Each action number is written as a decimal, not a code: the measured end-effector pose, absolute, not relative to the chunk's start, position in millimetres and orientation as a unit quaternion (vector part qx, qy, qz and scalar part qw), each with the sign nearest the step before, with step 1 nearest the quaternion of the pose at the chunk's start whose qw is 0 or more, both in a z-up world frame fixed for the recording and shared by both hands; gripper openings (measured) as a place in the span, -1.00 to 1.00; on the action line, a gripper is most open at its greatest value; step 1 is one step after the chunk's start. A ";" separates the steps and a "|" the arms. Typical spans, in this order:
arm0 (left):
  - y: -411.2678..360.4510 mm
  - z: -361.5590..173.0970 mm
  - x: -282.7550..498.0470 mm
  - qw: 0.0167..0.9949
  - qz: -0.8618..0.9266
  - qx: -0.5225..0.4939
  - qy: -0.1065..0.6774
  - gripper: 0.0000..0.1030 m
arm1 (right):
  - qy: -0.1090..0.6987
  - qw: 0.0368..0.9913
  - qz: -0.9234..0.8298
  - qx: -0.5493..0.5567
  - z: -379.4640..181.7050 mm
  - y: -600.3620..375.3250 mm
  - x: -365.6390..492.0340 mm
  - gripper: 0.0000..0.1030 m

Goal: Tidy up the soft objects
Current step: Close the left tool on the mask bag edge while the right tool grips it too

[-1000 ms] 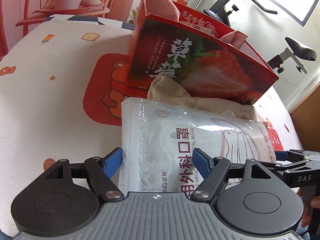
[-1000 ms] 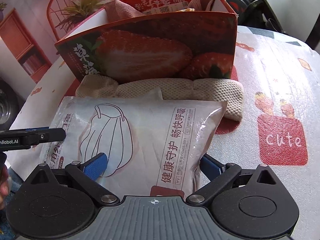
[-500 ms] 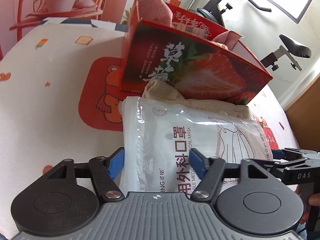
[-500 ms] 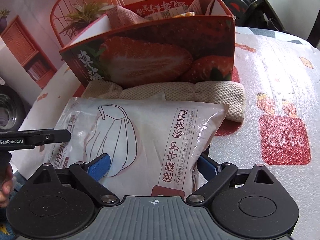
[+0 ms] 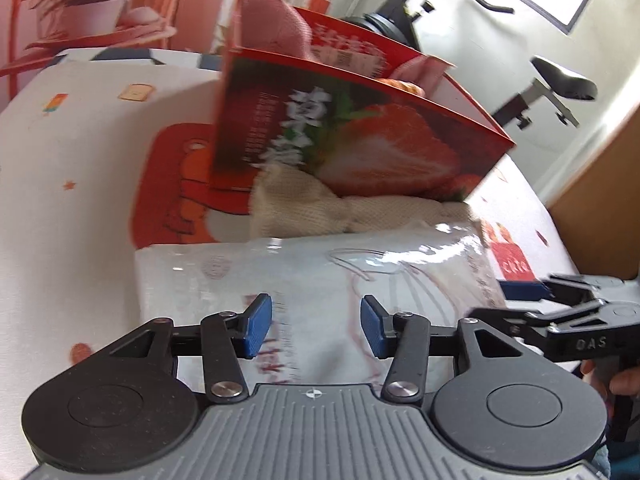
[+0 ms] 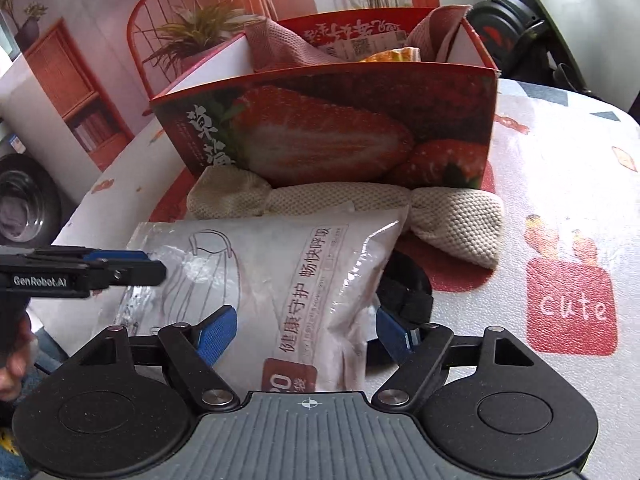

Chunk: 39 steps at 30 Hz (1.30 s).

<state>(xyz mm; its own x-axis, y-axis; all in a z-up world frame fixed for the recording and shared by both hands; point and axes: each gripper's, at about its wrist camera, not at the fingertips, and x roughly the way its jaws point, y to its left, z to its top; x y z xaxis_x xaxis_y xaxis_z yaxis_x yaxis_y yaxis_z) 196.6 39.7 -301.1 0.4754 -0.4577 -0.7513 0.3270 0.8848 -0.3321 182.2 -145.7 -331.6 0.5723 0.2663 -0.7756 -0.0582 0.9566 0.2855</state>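
Left wrist: your left gripper (image 5: 316,330) has its blue pads parted over the white plastic pack of face masks (image 5: 312,280), not clenched. Pack sits before the red strawberry-print cardboard box (image 5: 352,136).

Right wrist: right gripper (image 6: 306,330) straddles the pack's (image 6: 280,276) end, pads apart, gripping nothing. Close both evenly before lifting; clear the beige knitted cloth (image 6: 452,216).
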 end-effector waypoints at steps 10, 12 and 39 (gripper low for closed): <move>72.7 -313.4 211.5 0.848 -0.208 -0.102 0.477 0.32 | 0.460 0.872 0.091 0.137 -343.5 -155.0 182.5 0.42; 70.6 -316.3 211.9 0.846 -0.212 -0.097 0.479 0.34 | 0.459 0.872 0.098 0.137 -343.4 -152.1 183.8 0.41; 58.2 -332.8 218.0 0.837 -0.229 -0.122 0.482 0.61 | 0.459 0.868 0.116 0.148 -351.1 -148.3 202.6 0.37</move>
<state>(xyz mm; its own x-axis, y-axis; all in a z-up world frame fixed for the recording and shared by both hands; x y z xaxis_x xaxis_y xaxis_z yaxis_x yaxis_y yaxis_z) 218.0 58.2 -332.8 0.4298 -0.5008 -0.7513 0.2651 0.8654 -0.4253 202.6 -148.3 -351.1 0.5506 0.3385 -0.7630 -0.0658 0.9288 0.3646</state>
